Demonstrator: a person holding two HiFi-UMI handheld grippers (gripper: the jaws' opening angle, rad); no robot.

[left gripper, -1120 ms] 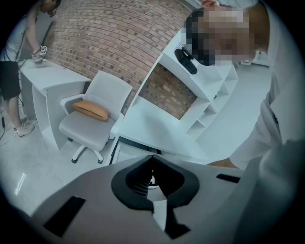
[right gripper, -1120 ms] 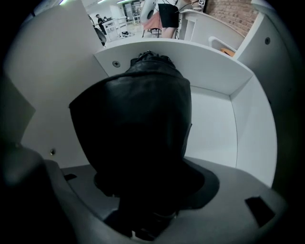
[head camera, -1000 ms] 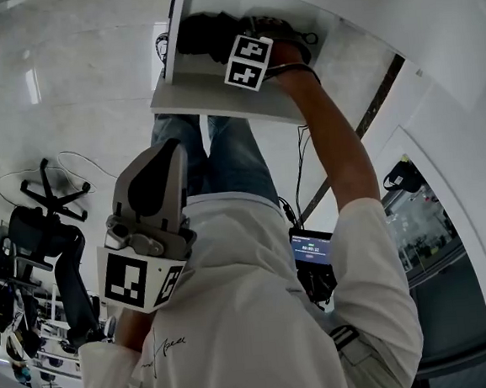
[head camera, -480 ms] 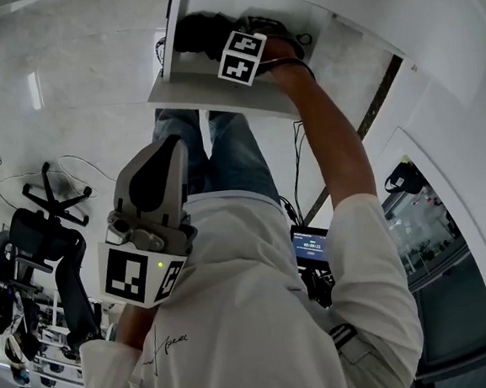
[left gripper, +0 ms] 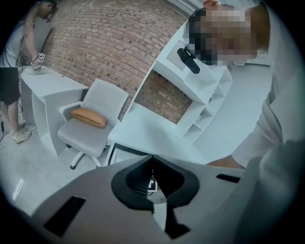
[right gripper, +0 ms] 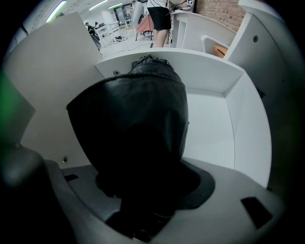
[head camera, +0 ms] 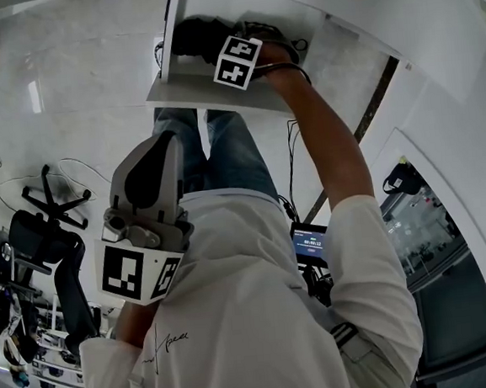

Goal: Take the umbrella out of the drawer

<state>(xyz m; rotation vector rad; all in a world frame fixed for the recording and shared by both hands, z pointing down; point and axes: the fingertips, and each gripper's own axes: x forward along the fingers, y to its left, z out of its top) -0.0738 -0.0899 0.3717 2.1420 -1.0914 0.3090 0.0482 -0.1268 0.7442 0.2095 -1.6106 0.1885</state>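
A folded black umbrella point(head camera: 188, 35) lies in the open white drawer point(head camera: 209, 95) at the top of the head view. My right gripper point(head camera: 213, 44) reaches straight down into the drawer, its marker cube above the umbrella. In the right gripper view the umbrella point(right gripper: 143, 119) fills the space between the jaws of my right gripper point(right gripper: 147, 190), which is shut on it. The drawer's white floor point(right gripper: 209, 128) shows to the right. My left gripper point(head camera: 157, 154) hangs in front of the person's chest, away from the drawer, shut and holding nothing point(left gripper: 153, 159).
A black office chair point(head camera: 44, 236) and cables stand on the floor at the left. A small screen device point(head camera: 311, 246) hangs at the person's waist. The left gripper view shows a white chair with an orange cushion point(left gripper: 90, 116), a white desk point(left gripper: 157, 136) and another person point(left gripper: 14, 71).
Only the head view has drifted slightly. Both grippers keep their places, the right one still down in the drawer at the umbrella.
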